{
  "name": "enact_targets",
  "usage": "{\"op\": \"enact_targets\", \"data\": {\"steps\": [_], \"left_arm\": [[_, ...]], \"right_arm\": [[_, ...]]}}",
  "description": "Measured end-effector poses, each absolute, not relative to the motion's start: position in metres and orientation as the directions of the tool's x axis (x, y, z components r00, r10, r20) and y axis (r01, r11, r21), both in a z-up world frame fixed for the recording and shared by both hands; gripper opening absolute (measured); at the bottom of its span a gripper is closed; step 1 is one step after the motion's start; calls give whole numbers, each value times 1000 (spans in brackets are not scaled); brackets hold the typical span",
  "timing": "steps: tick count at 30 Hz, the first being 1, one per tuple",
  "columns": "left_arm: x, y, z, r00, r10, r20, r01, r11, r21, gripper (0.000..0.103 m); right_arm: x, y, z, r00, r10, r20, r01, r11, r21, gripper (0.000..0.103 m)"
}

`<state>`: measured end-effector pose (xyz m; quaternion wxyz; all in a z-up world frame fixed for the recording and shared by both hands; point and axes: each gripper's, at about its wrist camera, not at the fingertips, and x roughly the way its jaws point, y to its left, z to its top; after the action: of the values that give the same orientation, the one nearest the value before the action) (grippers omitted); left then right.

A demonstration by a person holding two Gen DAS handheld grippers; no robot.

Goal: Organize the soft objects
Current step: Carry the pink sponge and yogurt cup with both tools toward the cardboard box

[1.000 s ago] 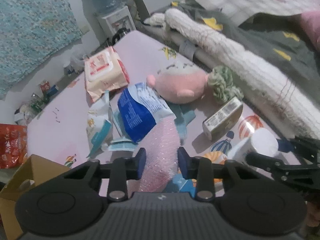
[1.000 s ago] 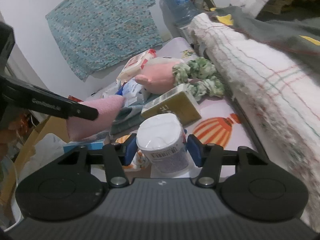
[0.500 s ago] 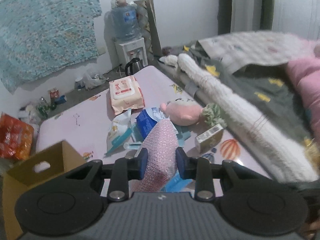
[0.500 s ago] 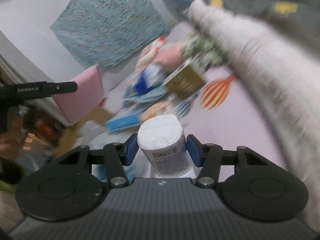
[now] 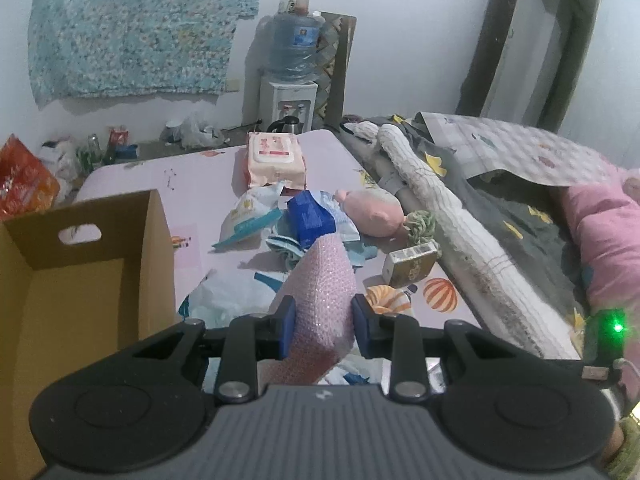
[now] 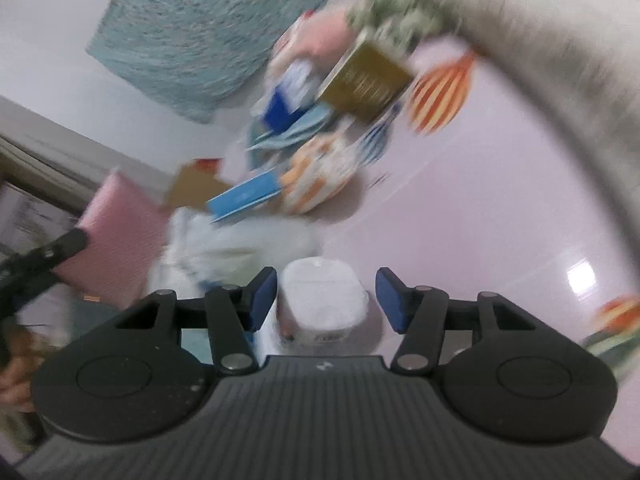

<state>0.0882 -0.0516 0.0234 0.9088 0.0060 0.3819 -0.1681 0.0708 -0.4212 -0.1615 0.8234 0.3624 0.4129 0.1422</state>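
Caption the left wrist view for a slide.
Left tool shut on a pink sponge, beside an open cardboard box, with soft clutter on the pink table.

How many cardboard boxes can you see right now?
2. An open brown carton stands at the bed's left edge, and a small gold box lies right of the clutter pile. Others may be hidden.

Same build on both: left gripper point(image 5: 323, 330) and right gripper point(image 6: 327, 301) with ribbed grey housing, two round black discs, black linkage arms, silver pivot screws, blue finger pads point(image 6: 264, 294). Tiny white logo dead centre.
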Motion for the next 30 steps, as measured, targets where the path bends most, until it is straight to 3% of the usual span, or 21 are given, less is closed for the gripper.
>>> {"op": "enact_targets", "data": {"steps": [2,7,10,15,17,18,21,24,27,30], "left_arm": [[87,-47,21,655,-305,-692,305,944,-127,31],[87,-44,17,655,-316,-687,303,942,-144,31],[87,-43,17,656,-317,-686,305,942,-143,31],[89,-43,19,659,-314,-683,304,942,-140,31],[89,-41,21,661,-315,-681,301,943,-144,31],[88,-40,24,662,-317,-679,300,942,-148,31],[85,-35,30,672,-324,-666,297,942,-158,31],[82,-24,39,687,-334,-645,288,940,-180,31],[78,-3,53,707,-342,-618,266,939,-216,31],[76,24,69,746,-314,-587,221,949,-227,31]], "right_arm": [[65,-423,-152,634,484,-603,64,745,664,64],[52,-387,-128,648,424,-633,-80,864,497,91],[50,-357,-120,645,358,-676,-146,925,350,97],[61,-331,-132,647,243,-723,-146,970,196,92],[63,-331,-135,637,240,-732,-147,971,190,63],[64,-333,-136,632,256,-732,-146,966,212,61],[66,-337,-137,633,274,-724,-126,959,253,61],[66,-360,-140,627,354,-694,-64,911,407,60],[65,-386,-145,623,471,-624,-15,806,592,60],[64,-398,-141,638,532,-556,-5,726,688,60]]}}
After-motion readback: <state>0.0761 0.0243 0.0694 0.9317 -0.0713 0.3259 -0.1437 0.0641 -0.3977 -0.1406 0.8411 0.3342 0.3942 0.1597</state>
